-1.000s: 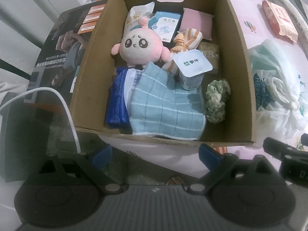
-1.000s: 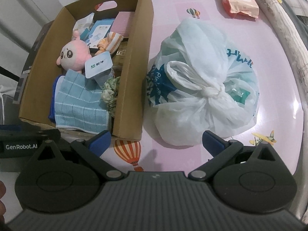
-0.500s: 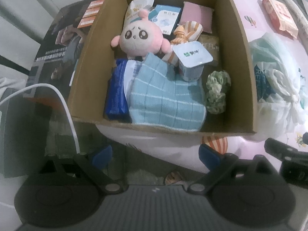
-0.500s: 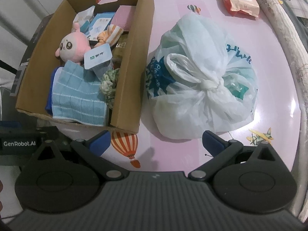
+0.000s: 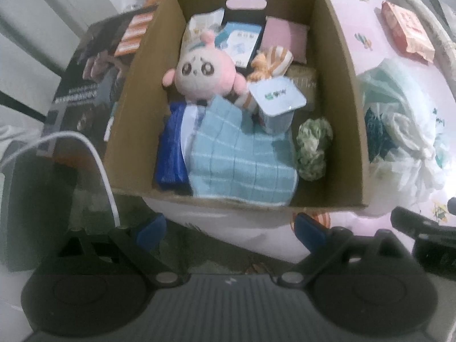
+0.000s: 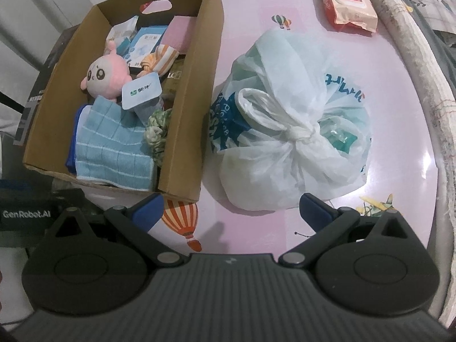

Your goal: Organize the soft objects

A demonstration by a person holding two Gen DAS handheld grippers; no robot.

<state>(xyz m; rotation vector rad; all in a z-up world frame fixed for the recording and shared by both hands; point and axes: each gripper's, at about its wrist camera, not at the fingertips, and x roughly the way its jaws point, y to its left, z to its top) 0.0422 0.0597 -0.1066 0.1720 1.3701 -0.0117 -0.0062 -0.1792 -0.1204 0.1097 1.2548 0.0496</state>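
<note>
1. Both my grippers hang short of the bench's near edge, jaws released and empty: left gripper point(image 5: 229, 225) before the box, right gripper point(image 6: 230, 208) before the bag.
2. Cardboard box point(image 6: 188, 131), corrugated brown, open top, oval handle cut-out in its far wall, sits at the left of the bench.
3. Inside: pink plush toy point(image 5: 203, 74), round and fuzzy; light-blue checked towel point(image 5: 242, 168), folded, near side; dark-blue packet point(image 5: 169, 154) left of it; green knitted scrunchie point(image 5: 312, 151) right; sealed plastic cup point(image 5: 278, 102), tilted.
4. White plastic bag point(image 6: 287, 139), crinkled, knotted on top, touches the box's right wall.
5. Bench point(image 6: 250, 20): glossy pink cover with balloon prints; wet-wipes pack point(image 6: 346, 4) far right.
</note>
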